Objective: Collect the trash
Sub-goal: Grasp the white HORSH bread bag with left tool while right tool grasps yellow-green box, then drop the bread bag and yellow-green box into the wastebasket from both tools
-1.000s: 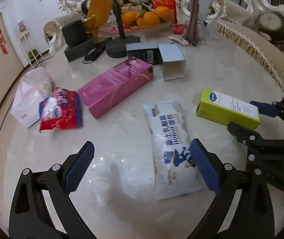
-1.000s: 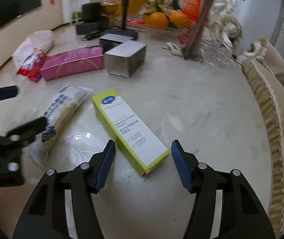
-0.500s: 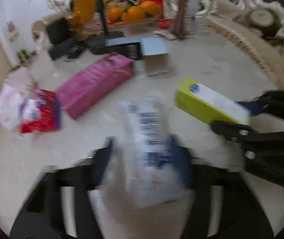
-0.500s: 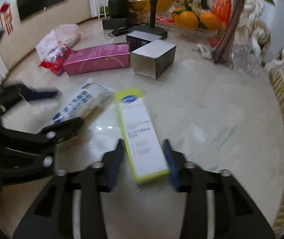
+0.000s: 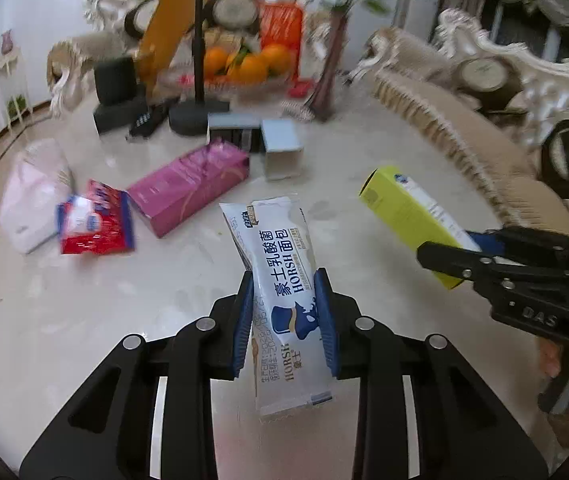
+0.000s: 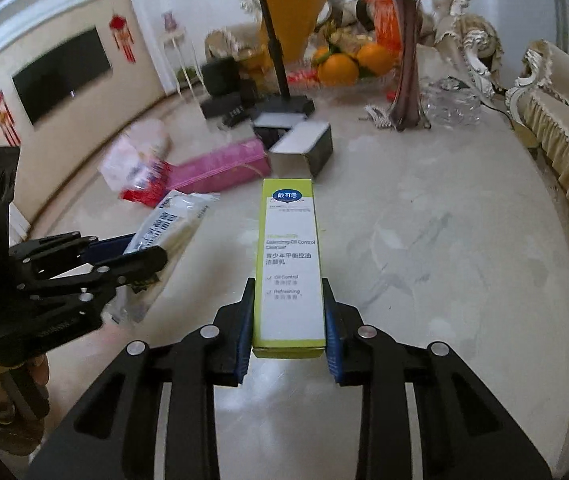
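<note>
My left gripper is shut on a white and blue bread wrapper, held off the marble table with its far end tilted up. In the right wrist view that wrapper sticks out of the left gripper at the left. My right gripper is shut on the near end of a yellow-green cleanser box, which points away above the table. The left wrist view shows the same box slanting up from the right gripper.
On the table lie a pink box, a red packet, a pale pink bag and a silver box. Behind them stand a black stand base, oranges and a vase. A fringed sofa borders the right.
Both grippers stood open over their items a second ago. They have since shut, the left on the wrapper and the right on the box, and lifted them off the table.
</note>
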